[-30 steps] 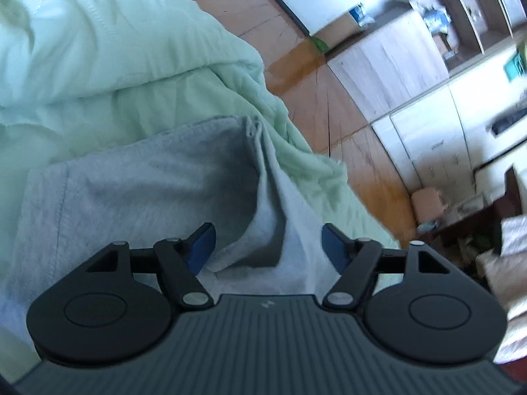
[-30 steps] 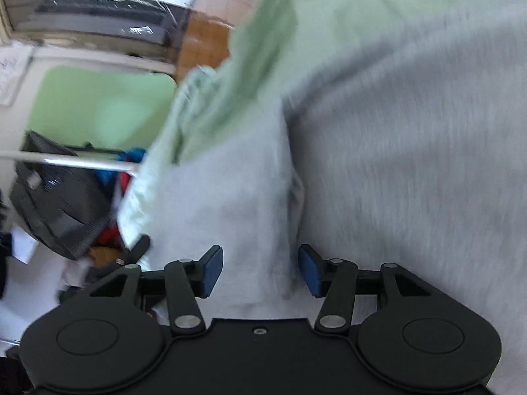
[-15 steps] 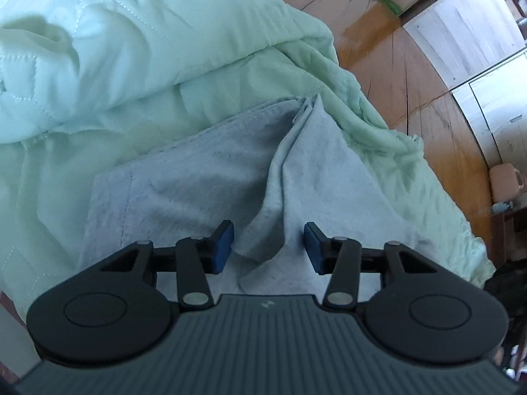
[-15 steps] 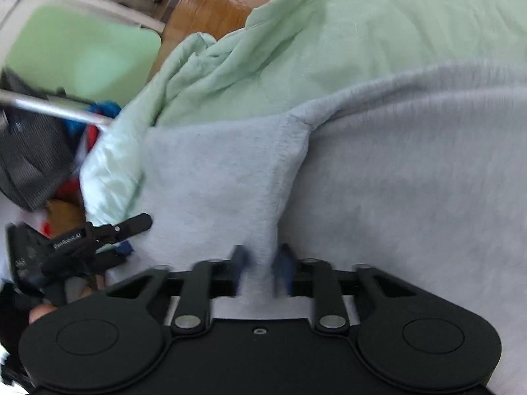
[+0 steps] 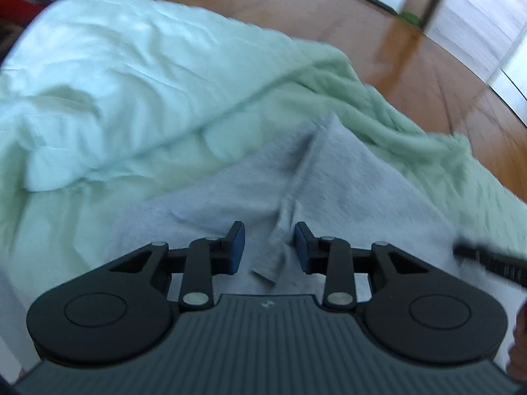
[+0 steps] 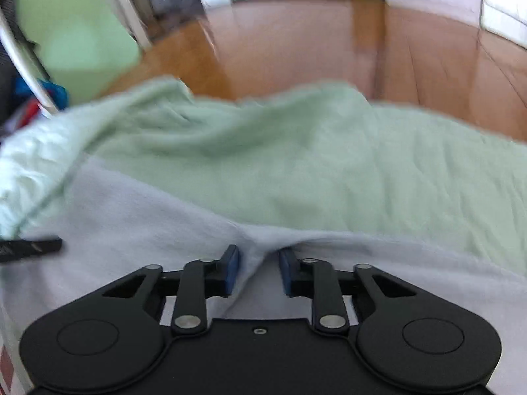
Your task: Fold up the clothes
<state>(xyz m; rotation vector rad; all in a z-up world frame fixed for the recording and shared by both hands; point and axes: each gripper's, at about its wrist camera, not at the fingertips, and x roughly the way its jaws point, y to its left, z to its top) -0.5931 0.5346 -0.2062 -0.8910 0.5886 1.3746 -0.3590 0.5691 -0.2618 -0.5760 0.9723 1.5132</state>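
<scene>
Cloth bunches between the parted jaws of your left hand-held gripper (image 5: 269,247) and right hand-held gripper (image 6: 258,271); close both on the grey garment (image 5: 346,177) before lifting.

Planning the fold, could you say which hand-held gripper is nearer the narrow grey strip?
Left hand-held gripper: the strip lies between its fingers; the right hand-held gripper sits aside.
</scene>
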